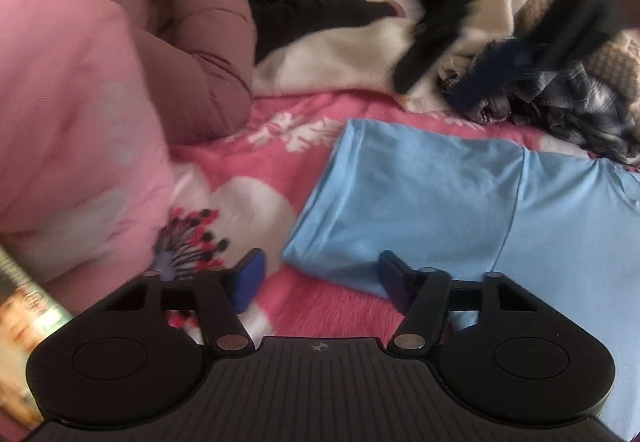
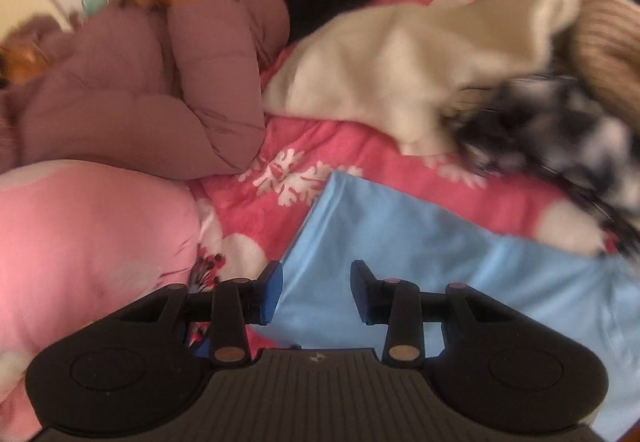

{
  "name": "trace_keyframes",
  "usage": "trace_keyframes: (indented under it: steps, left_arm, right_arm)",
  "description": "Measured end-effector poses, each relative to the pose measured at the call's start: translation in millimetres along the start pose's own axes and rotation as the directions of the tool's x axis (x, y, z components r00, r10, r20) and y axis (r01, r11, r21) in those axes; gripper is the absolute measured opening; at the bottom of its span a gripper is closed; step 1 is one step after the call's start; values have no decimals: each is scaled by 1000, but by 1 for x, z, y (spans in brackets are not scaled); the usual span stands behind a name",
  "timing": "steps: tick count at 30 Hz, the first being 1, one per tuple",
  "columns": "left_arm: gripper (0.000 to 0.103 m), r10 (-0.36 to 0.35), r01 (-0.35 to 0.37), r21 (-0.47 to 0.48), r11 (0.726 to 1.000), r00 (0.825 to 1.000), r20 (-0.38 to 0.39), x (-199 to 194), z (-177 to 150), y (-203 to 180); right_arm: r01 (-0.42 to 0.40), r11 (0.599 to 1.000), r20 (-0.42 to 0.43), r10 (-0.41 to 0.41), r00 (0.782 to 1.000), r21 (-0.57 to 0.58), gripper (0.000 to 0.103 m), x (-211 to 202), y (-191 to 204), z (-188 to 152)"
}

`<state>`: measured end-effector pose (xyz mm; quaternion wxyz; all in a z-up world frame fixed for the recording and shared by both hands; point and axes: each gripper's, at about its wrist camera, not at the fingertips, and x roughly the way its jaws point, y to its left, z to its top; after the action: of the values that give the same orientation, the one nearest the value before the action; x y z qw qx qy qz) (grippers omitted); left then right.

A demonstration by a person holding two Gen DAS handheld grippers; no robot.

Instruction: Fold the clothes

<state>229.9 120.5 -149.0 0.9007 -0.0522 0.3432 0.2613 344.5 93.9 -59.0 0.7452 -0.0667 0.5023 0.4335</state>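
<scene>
Both grippers fill the bottom of their views. At the bottom centre of the left wrist view, the left gripper (image 1: 320, 278) has its blue pads apart and nothing between them; its right finger stands over the near corner of the light blue T-shirt (image 1: 432, 198), which lies flat on the pink floral blanket (image 1: 280, 162) in the lower right.

At the bottom centre of the right wrist view, the right gripper (image 2: 316, 292) also has its jaws apart and empty, just above the left edge of the same shirt (image 2: 400, 242).

A cream garment (image 2: 400, 82) and a plaid one (image 2: 560, 130) lie in the upper right. A person in a mauve padded jacket (image 2: 140, 94) lies in the upper left.
</scene>
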Motion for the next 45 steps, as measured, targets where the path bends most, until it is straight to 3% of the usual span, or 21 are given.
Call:
trace_keyframes:
  steps: [6, 13, 24, 27, 31, 40, 45]
  left_arm:
    - [53, -20, 20, 7, 1000, 1000, 14, 11, 3, -1]
    - [52, -48, 48, -26, 999, 999, 18, 15, 2, 4]
    - [12, -68, 68, -7, 998, 995, 69, 14, -1, 1]
    - [6, -58, 58, -2, 998, 994, 92, 11, -1, 0]
    - [4, -70, 70, -3, 998, 991, 117, 5, 1, 2]
    - [3, -131, 118, 68, 991, 964, 232, -25, 5, -6]
    - [3, -212, 186, 116, 976, 935, 286, -48, 3, -18]
  right_arm:
    - [30, 999, -64, -32, 997, -32, 40, 57, 4, 23]
    - [70, 994, -97, -79, 992, -87, 44, 91, 14, 36]
    - [162, 982, -121, -173, 977, -96, 48, 125, 20, 42]
    - [193, 974, -96, -204, 974, -116, 38, 125, 22, 39]
    - [198, 975, -63, -204, 977, -98, 5, 117, 17, 36]
    - [74, 997, 53, -74, 996, 7, 3, 57, -9, 32]
    - [29, 999, 129, -34, 991, 38, 3, 12, -20, 22]
